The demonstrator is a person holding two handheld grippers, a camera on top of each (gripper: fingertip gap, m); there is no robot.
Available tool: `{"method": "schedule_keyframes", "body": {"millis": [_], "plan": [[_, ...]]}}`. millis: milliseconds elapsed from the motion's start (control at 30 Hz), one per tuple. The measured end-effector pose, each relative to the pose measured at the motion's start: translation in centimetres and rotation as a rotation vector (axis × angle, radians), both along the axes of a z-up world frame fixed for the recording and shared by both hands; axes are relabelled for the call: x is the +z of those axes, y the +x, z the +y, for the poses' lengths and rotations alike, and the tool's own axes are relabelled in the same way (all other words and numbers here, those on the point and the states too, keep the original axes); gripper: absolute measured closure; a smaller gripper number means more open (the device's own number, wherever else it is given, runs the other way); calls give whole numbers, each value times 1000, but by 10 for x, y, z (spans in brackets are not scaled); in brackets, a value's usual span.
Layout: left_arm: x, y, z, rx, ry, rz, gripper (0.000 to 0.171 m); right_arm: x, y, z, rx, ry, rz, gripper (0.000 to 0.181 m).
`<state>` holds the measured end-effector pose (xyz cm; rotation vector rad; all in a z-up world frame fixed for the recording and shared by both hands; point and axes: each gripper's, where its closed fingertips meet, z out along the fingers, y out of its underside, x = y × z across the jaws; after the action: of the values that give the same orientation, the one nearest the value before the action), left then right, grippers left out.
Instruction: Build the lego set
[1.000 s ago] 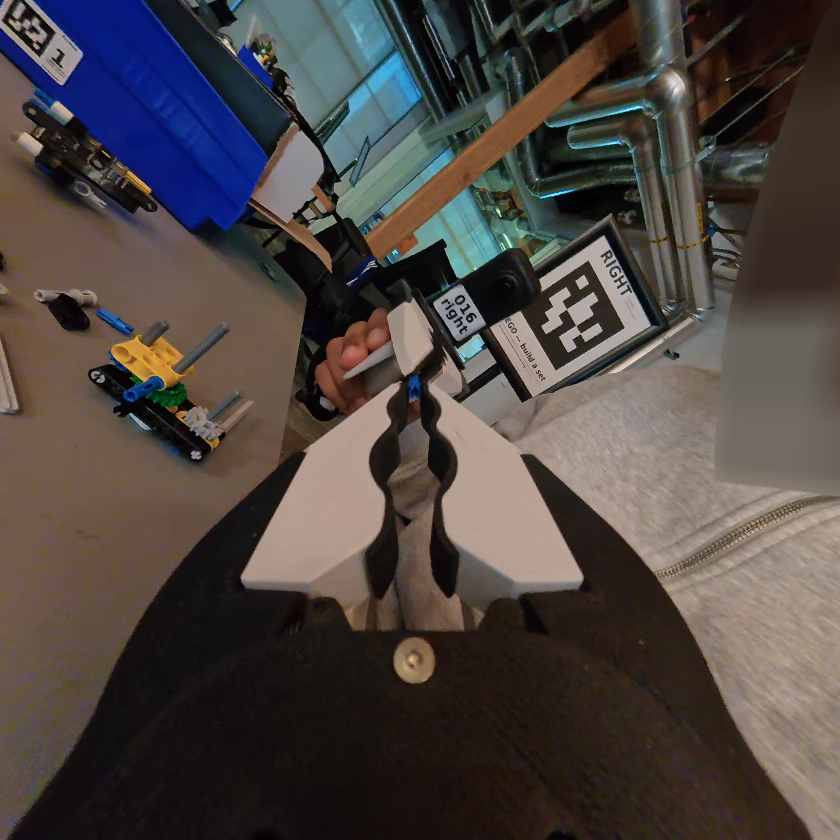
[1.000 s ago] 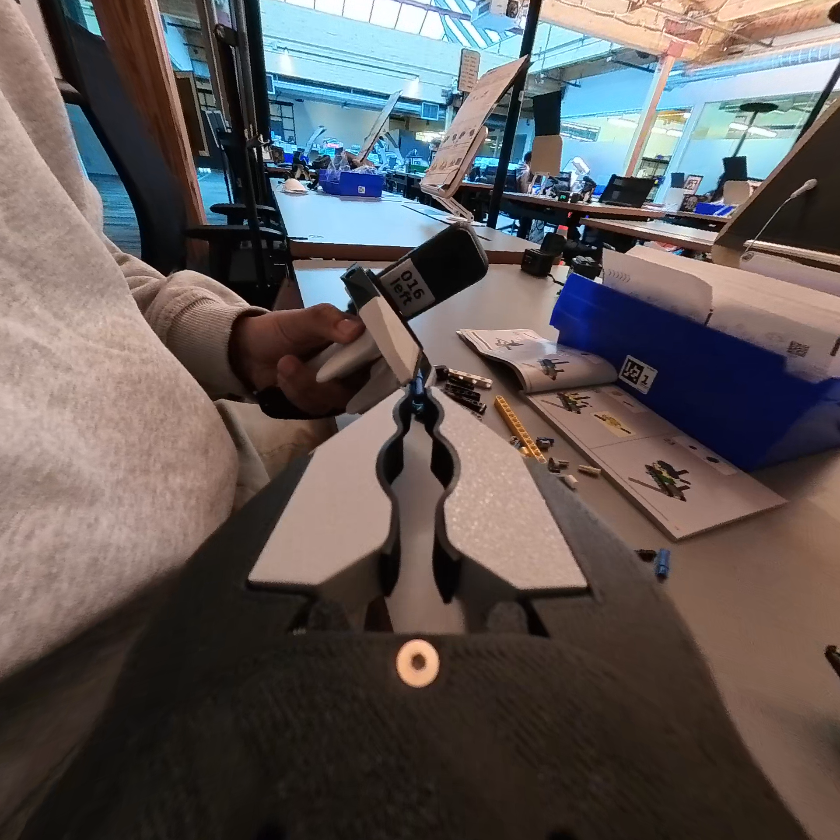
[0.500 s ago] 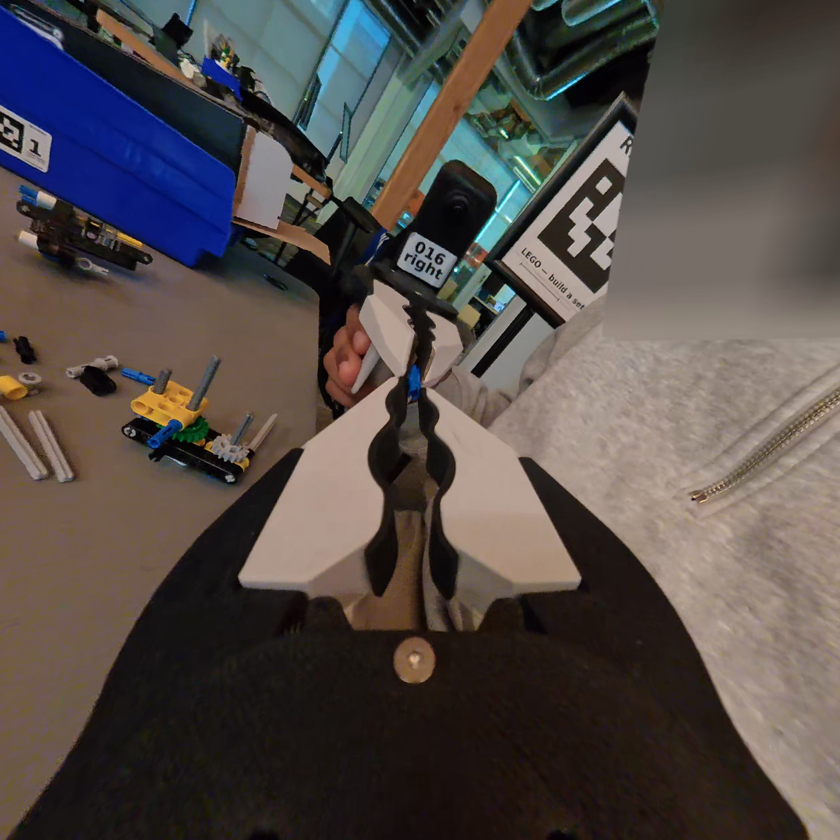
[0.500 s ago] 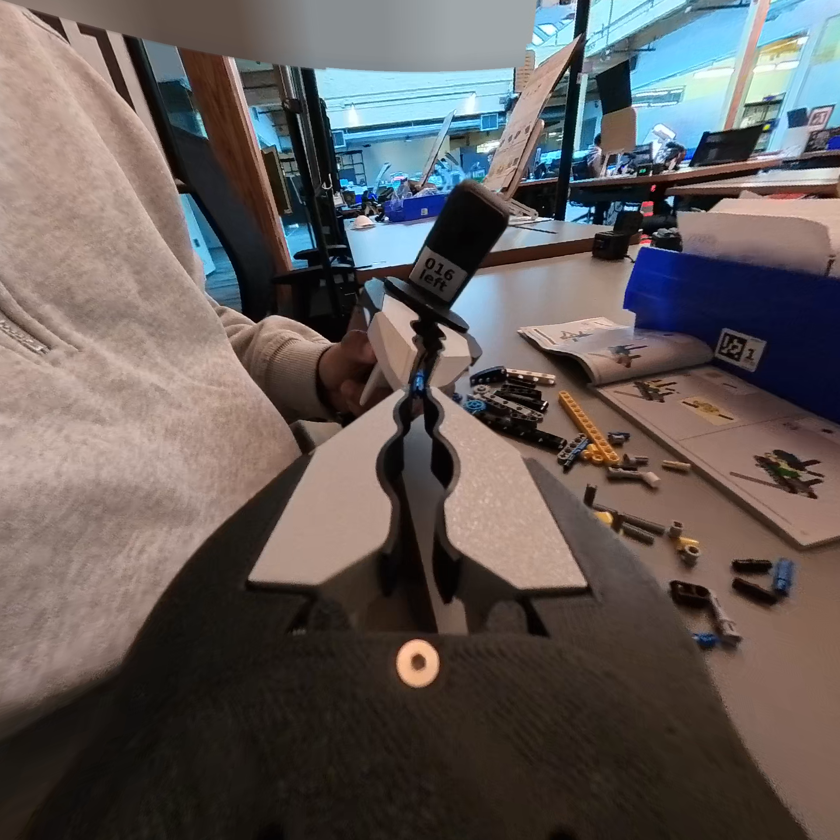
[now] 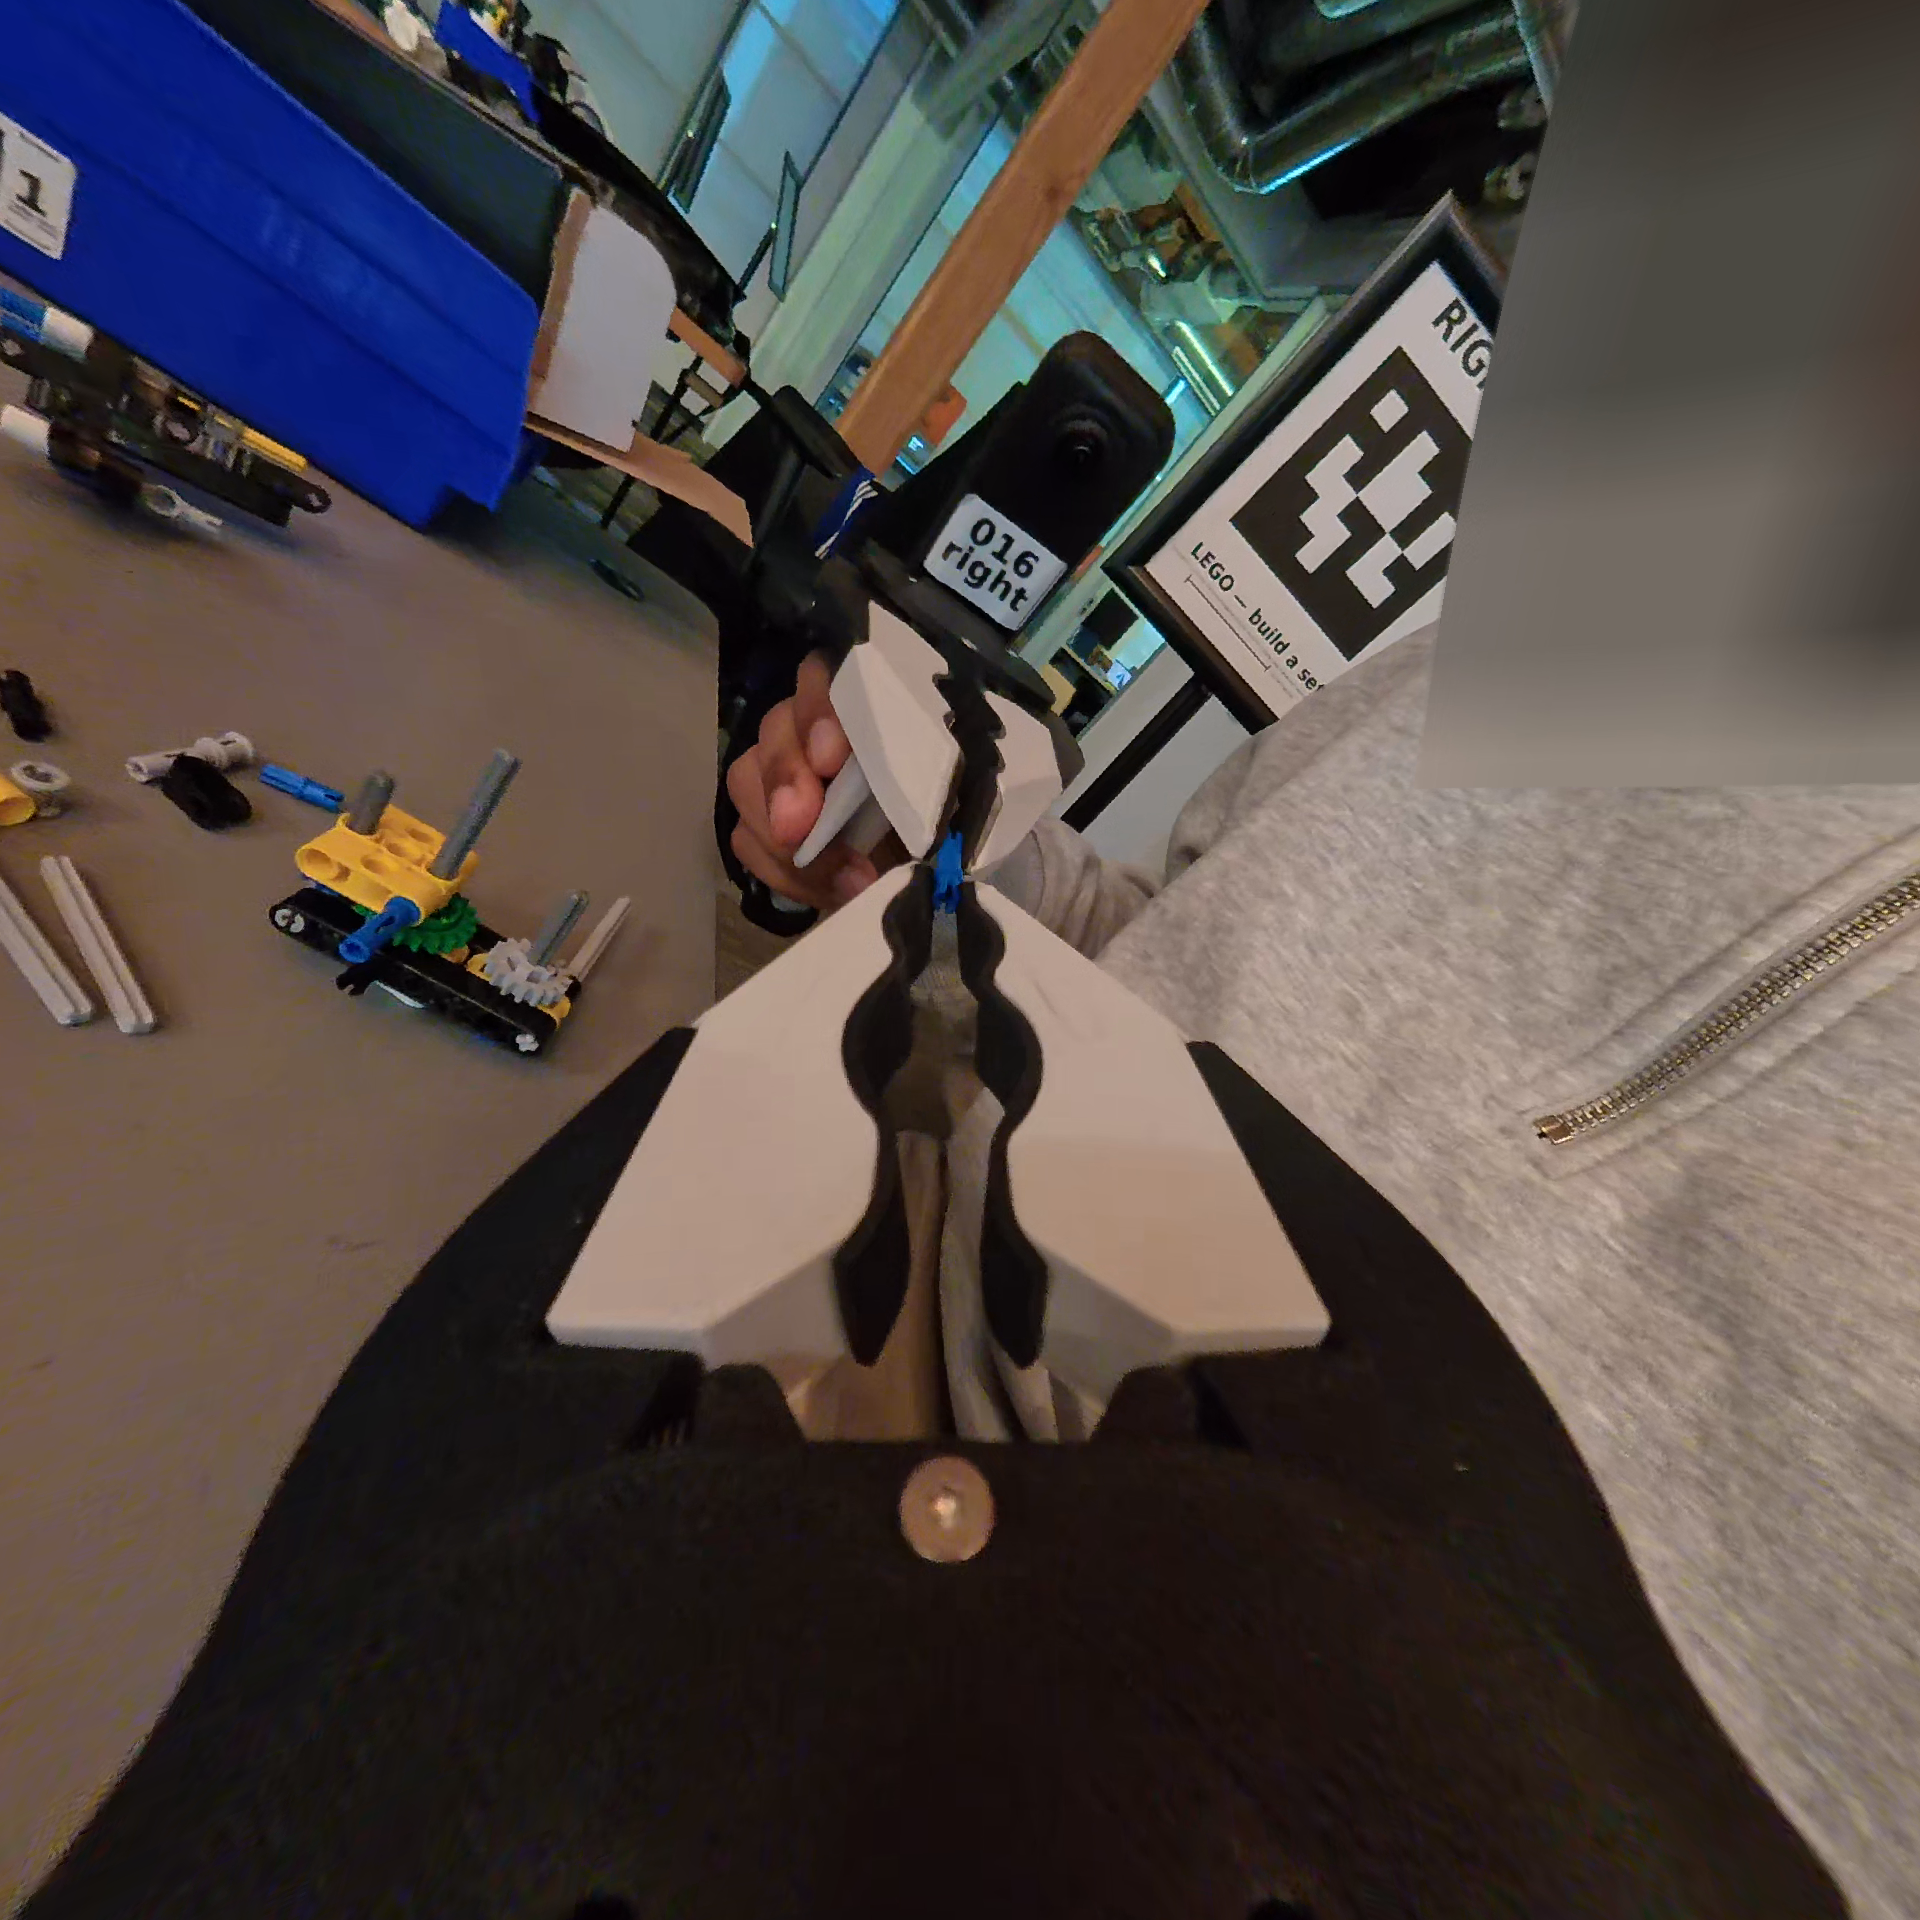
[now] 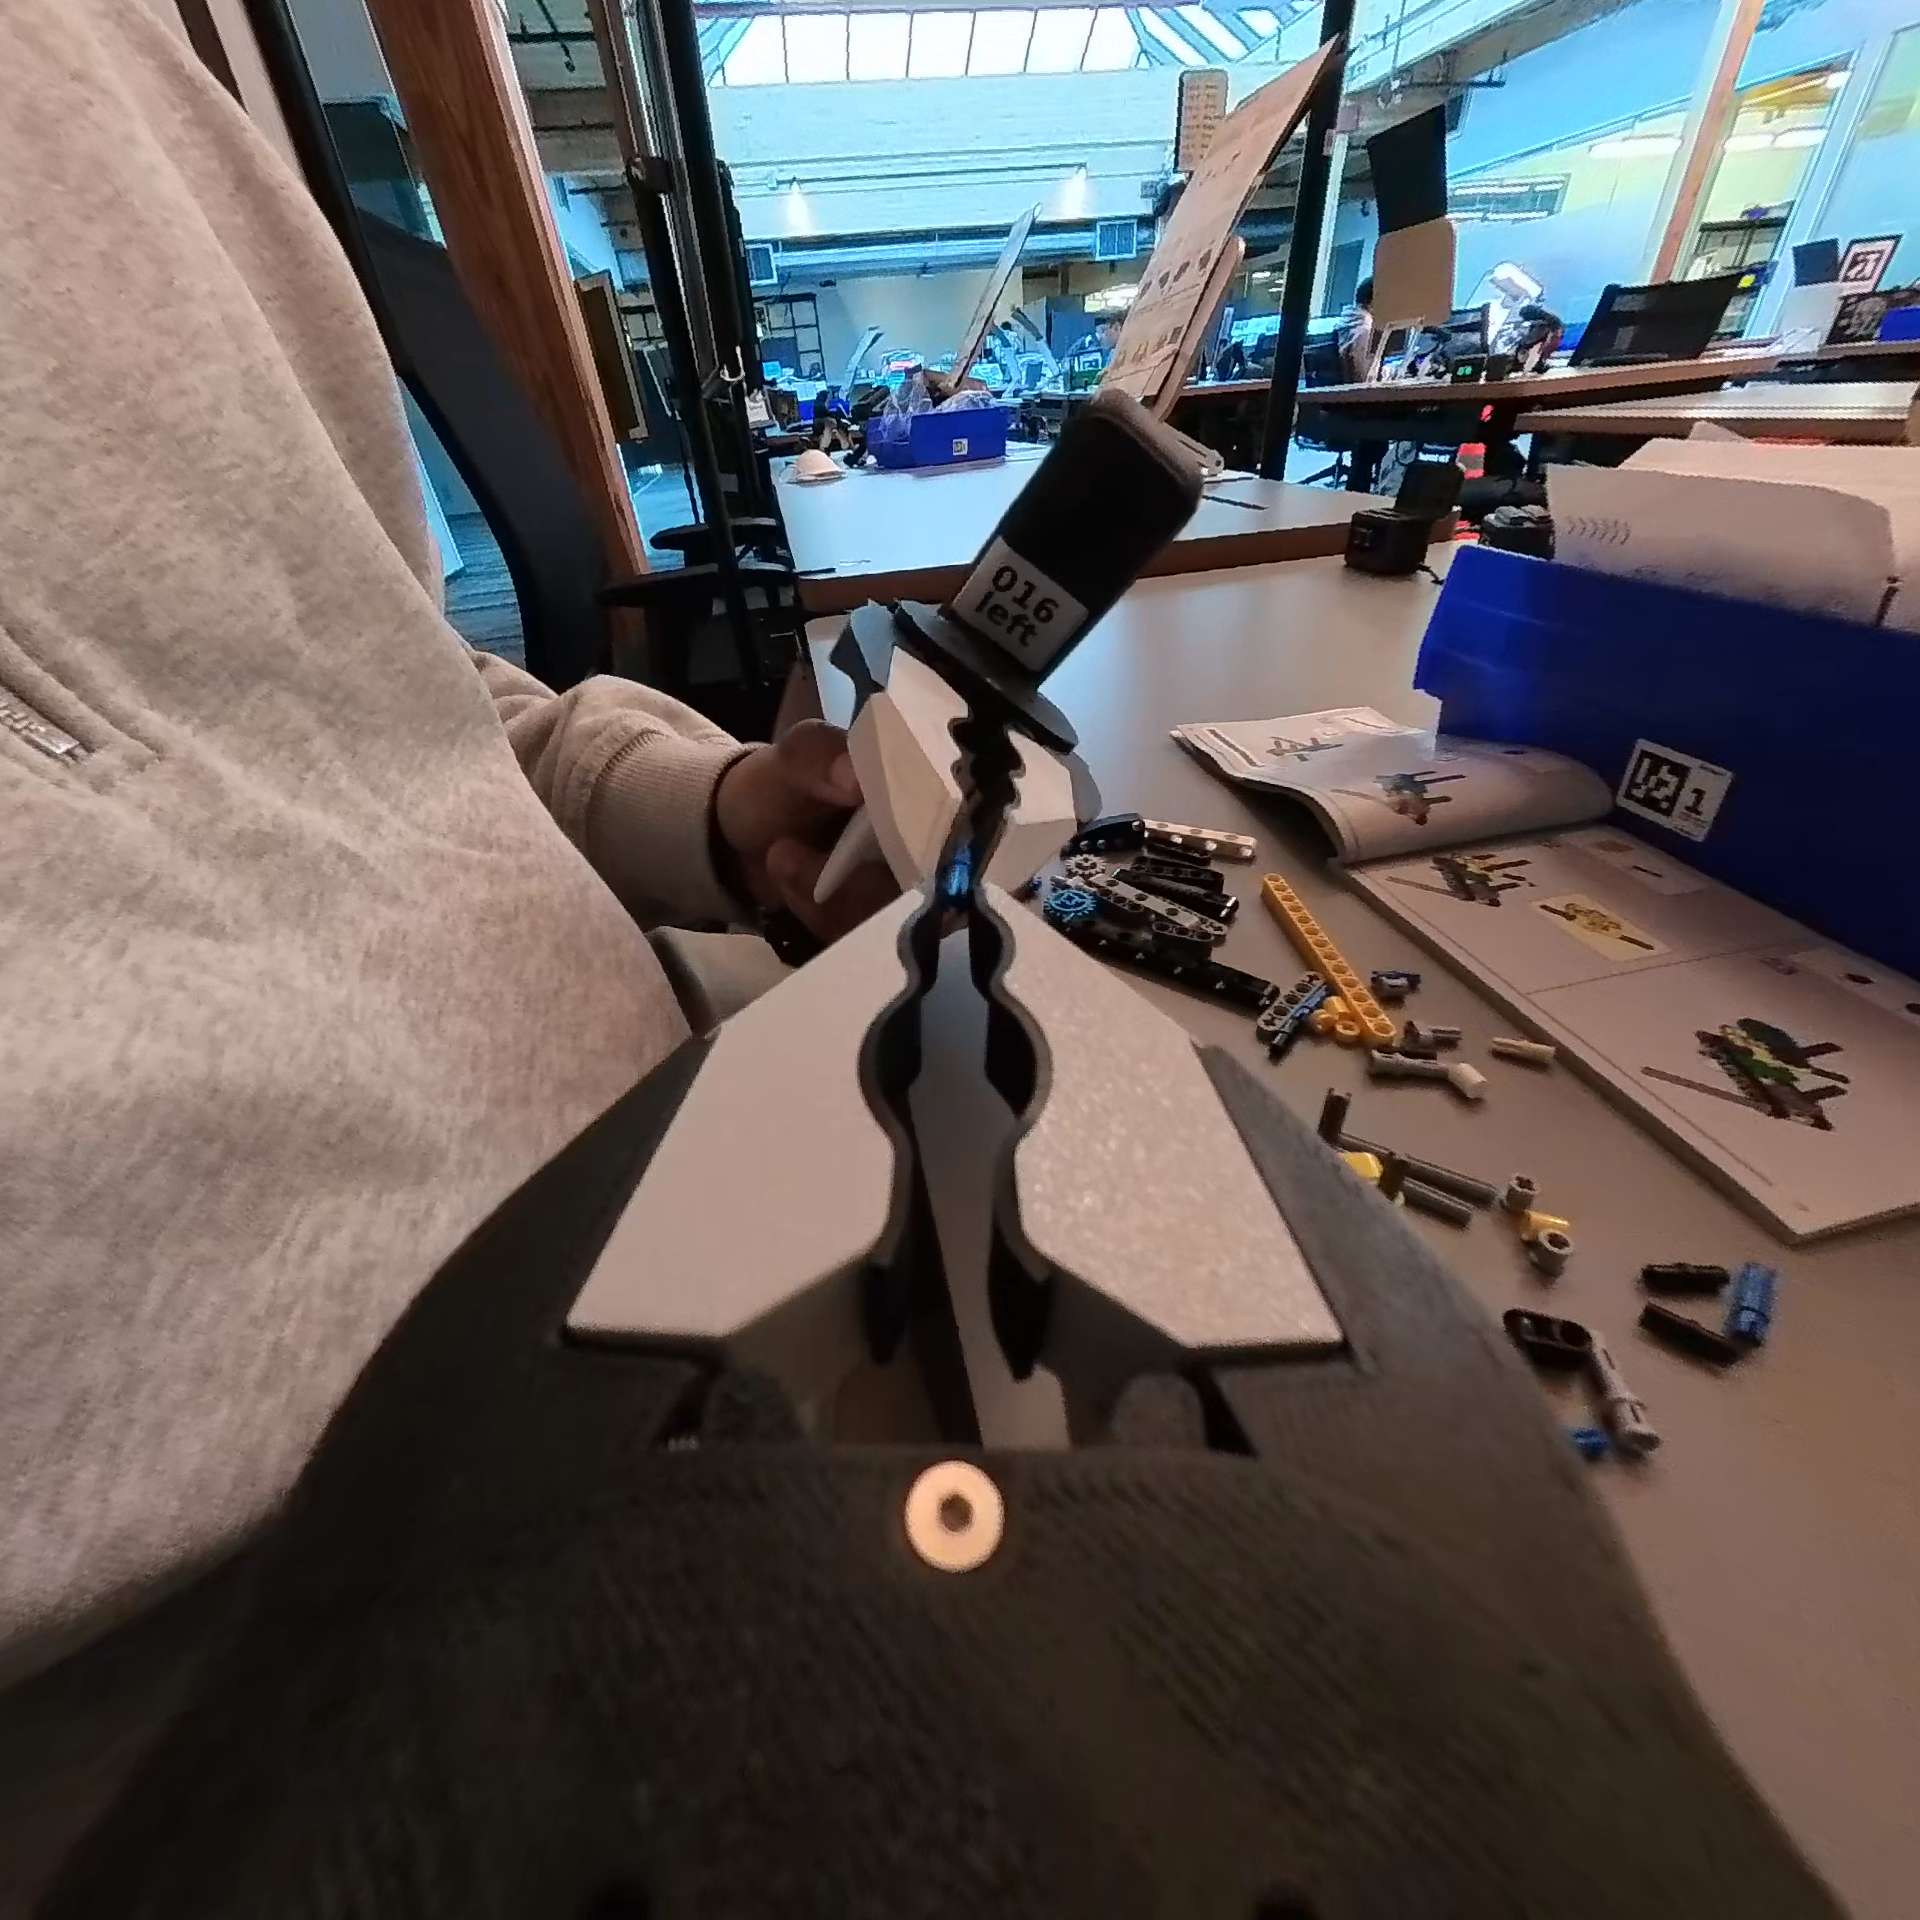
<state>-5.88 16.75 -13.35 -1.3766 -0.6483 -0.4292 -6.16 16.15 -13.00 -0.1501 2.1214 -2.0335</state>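
Note:
My left gripper [image 5: 940,883] and my right gripper [image 6: 951,902] meet tip to tip in the air in front of a person's grey sweatshirt, off the table's near edge. A small blue pin [image 5: 945,875] sits pinched where the tips meet, and it also shows in the right wrist view [image 6: 956,871]. Both pairs of jaws are closed down on it. The right gripper [image 5: 966,805] faces me in the left wrist view, and the left gripper [image 6: 982,810] faces me in the right wrist view. A partial build [image 5: 416,914] of yellow and black parts with gears stands on the table.
Loose black beams [image 6: 1143,904], a yellow beam [image 6: 1325,956] and small pins [image 6: 1683,1309] lie on the grey table [image 6: 1766,1558]. Instruction sheets [image 6: 1662,987] and a blue bin [image 6: 1714,727] are beyond them. Two grey axles [image 5: 73,945] lie left of the build. Both grippers' tips are close together, under 4 cm apart.
Both grippers have stayed tip to tip on the blue pin. They have swung round together, so each view now shows more of the table and the facing gripper more upright.

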Motion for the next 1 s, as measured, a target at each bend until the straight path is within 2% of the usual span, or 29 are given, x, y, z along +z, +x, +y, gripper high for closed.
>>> {"method": "schedule_keyframes", "body": {"millis": [200, 367, 633, 767, 867, 933, 1000], "plan": [[-9, 2, -1, -40, -44, -44, 170, -10, 2, -1, 21, 47, 10, 178], [-16, 3, -1, -45, -114, -18, 170, -18, 3, -2, 46, 93, -20, 178], [-29, -7, 0, 42, -207, 27, 167, -31, -8, 1, 2, 195, -9, 178], [-26, -20, -6, 129, -241, 78, 152, -34, -37, 24, -112, 224, 29, 178], [-32, -39, -14, 197, -329, 118, 132, -39, -61, 40, -167, 239, -5, 179], [-36, -50, -16, 209, -400, 142, 122, -38, -67, 43, -161, 241, -55, 179], [-41, -60, -15, 181, -482, 175, 122, -44, -74, 44, -177, 291, -69, 179]]}}
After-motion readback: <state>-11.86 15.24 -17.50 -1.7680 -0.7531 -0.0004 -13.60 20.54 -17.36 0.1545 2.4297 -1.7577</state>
